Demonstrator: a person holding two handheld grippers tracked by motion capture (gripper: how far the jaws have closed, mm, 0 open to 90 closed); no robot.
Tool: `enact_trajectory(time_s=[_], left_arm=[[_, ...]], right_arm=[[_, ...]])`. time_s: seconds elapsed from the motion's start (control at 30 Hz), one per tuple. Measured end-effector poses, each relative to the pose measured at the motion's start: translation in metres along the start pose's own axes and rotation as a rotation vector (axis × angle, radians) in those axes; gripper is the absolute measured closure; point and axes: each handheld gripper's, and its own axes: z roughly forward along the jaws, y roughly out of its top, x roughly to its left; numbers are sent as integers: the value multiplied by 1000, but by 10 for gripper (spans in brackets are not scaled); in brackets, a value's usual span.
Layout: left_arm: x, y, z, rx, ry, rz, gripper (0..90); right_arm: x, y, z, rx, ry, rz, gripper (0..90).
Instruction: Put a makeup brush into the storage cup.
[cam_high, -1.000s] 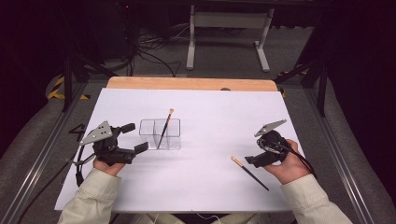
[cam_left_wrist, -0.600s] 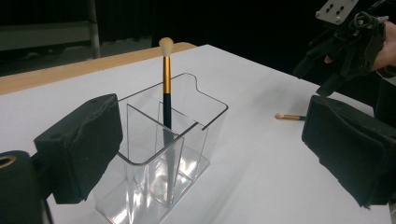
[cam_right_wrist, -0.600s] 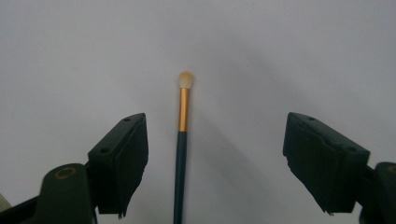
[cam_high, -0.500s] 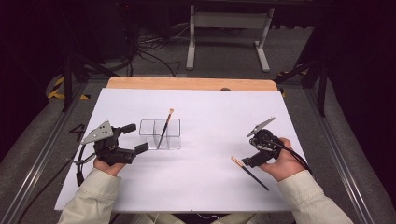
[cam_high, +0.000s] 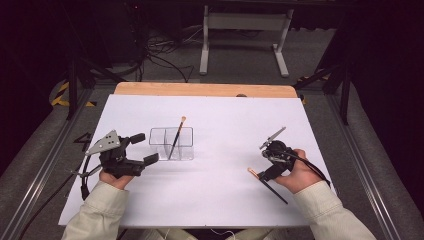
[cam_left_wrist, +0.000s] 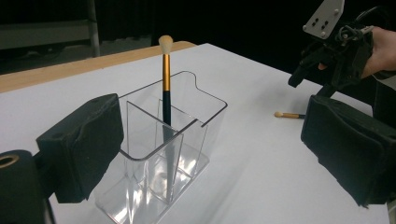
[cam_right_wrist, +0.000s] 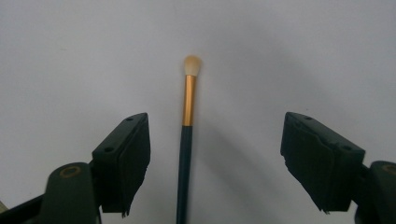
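Note:
A clear divided holder stands left of centre on the white table sheet. One black-handled makeup brush with a gold ferrule leans in it, bristles up. My left gripper is open, its jaws either side of the holder's near end without touching it. A second brush lies flat on the sheet at the right. My right gripper points down over it. Its jaws have just been closing slightly and still stand open, with the handle between them untouched.
The table's wooden far edge runs past the sheet. A metal stand and cables sit on the floor beyond. Metal rails flank the table. White sheet lies bare between holder and right hand.
The right hand has shifted left and down, tilting its gripper over the brush on the sheet. The left hand and the holder have stayed put.

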Motion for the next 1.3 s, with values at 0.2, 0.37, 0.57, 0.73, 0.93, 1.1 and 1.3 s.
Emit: enact_trajectory(time_s=[0.2, 0.37, 0.57, 0.73, 0.93, 1.1, 1.3], left_arm=[[0, -1, -2, 3, 3, -5, 65], [-1, -2, -4, 6, 7, -5, 68], [-1, -2, -5, 3, 10, -3, 68], [-1, -2, -5, 6, 8, -4, 72], [0, -2, -4, 6, 5, -5, 72], [0, -2, -4, 8, 5, -2, 74], [0, -2, -4, 6, 6, 0, 74]], right_arm=[[1, 2, 5, 29, 5, -7, 259], [2, 3, 10, 62, 16, -15, 299], [3, 4, 15, 83, 22, -16, 345], [6, 4, 23, 122, -2, -20, 412], [7, 4, 29, 156, -17, -22, 473], [10, 5, 33, 175, -25, -25, 474], [11, 5, 33, 173, -22, -25, 518]])
